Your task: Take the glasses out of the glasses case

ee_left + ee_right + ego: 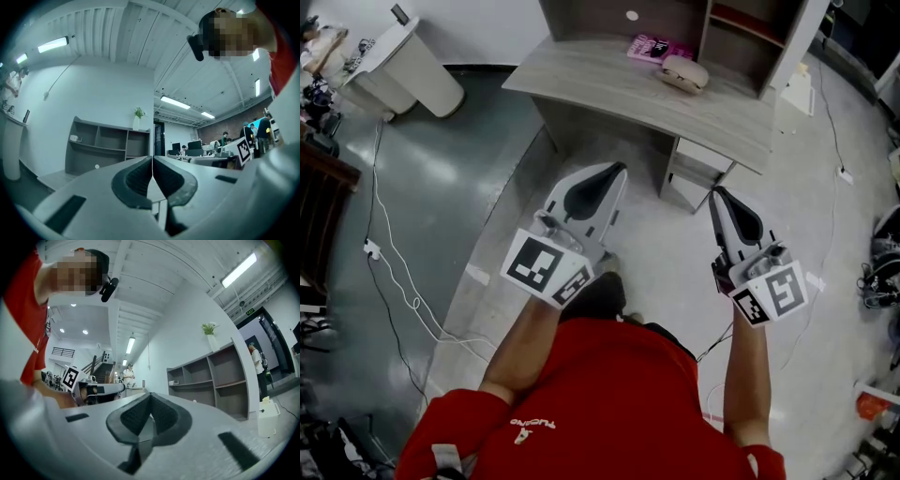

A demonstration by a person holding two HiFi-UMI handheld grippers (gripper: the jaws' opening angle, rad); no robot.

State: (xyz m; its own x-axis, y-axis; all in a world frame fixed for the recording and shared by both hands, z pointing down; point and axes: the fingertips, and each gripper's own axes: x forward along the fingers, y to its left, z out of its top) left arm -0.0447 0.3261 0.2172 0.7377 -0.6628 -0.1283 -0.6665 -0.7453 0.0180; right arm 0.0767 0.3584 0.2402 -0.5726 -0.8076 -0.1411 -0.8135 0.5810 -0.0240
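The grey floor (469,187) fills most of what I see below me, and the wooden bench (581,75) stands ahead with a shelf unit (600,19) along its back edge. I hold both tools over the floor, short of the bench's front edge and well apart from anything on it. My left gripper (617,169) has its jaws clenched pad to pad with nothing between them. My right gripper (716,191) is the same: jaws pressed together and empty. A pink booklet (654,47) lies flat toward the back edge of the bench, right of the middle. The glasses case (684,73), pale and rounded, lies closed just beside it, near the foot of the shelf unit's upright divider.
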